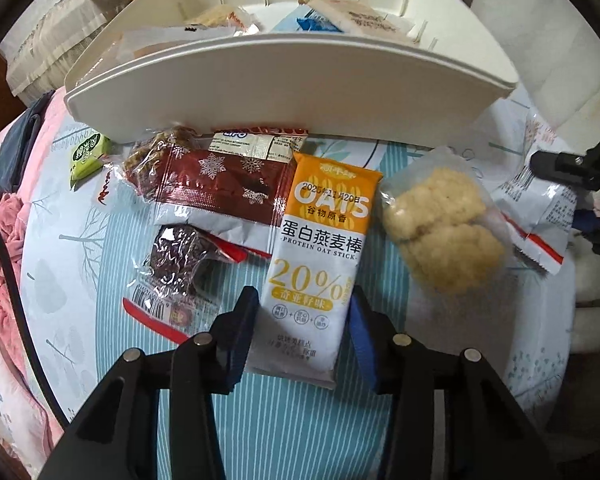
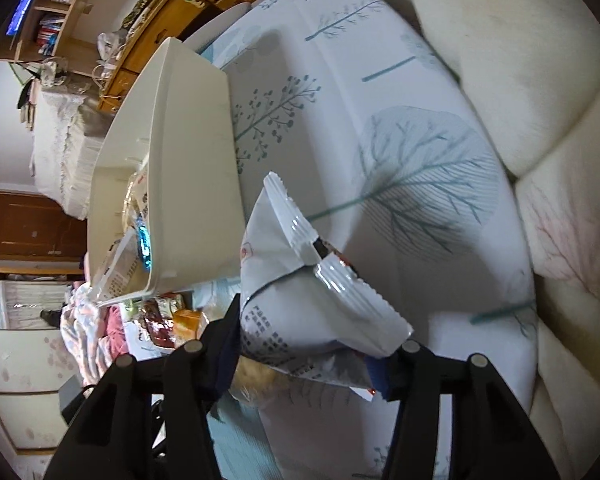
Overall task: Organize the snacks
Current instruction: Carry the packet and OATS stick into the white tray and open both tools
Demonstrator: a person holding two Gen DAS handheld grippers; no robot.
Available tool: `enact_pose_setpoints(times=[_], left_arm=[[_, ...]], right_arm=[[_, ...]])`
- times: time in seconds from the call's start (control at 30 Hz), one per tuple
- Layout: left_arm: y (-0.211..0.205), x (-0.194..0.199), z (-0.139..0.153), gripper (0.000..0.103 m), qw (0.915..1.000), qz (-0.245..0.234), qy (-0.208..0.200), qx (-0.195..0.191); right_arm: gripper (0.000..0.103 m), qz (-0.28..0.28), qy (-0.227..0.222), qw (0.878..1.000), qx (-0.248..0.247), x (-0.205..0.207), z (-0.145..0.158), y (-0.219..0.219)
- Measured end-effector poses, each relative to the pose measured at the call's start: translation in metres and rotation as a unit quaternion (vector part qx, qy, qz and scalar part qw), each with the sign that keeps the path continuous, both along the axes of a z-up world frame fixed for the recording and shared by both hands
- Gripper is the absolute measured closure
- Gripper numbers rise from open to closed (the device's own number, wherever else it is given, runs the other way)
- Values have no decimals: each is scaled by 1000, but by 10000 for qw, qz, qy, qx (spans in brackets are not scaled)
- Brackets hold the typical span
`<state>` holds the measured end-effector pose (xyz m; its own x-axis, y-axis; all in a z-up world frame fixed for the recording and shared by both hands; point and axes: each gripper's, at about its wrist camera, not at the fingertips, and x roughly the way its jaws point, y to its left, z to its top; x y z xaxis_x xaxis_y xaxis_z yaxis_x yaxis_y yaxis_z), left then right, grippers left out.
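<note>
My left gripper [image 1: 302, 320] is shut on the lower end of an orange and white oat stick packet [image 1: 324, 248] that lies on the bedsheet. A white storage bin [image 1: 292, 76] stands behind it with several packets inside. Loose snacks lie in front of the bin: a dark red snowflake packet [image 1: 224, 188], a clear-wrapped brown cake [image 1: 180, 256], a clear bag of pale cookies [image 1: 440, 232] and a small green packet [image 1: 88, 156]. My right gripper [image 2: 304, 344] is shut on a white crinkled packet [image 2: 312, 292], seen also in the left wrist view [image 1: 540, 216]. The bin shows left of it [image 2: 188, 168].
A tree-patterned bedsheet [image 2: 400, 160] covers the bed. Cream cushions [image 2: 540, 80] rise to the right. Pink clothing [image 1: 0, 248] lies at the left edge. Wooden shelves and drawers [image 2: 100, 40] stand beyond the bin.
</note>
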<state>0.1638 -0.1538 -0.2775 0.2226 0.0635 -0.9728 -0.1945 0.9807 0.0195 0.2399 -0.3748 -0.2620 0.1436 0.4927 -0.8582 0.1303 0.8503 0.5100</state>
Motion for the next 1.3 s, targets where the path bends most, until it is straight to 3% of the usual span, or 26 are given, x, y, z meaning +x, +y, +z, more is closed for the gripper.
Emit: enact_pose_setpoints(times=[0.33,0.63,0.97,1.3], left_arm=[[32,-19,46,60,9986,-303,-357,-266],[60,-16,119,60,9920,-861,-745,-548],[94,13,180,60,9838,-1347,-1026,-593],[133,60,205,60,9787,-1355,-1466,-478]], right_arm=[[51,-286,10,9990,-337,-24,22,1],[51,-662,-294,9972,-209,-45,65,9],[51,-667,-1049,9920,-212,-47,122,51],[51,-440,-1524,9868,-315,-35,147,97]])
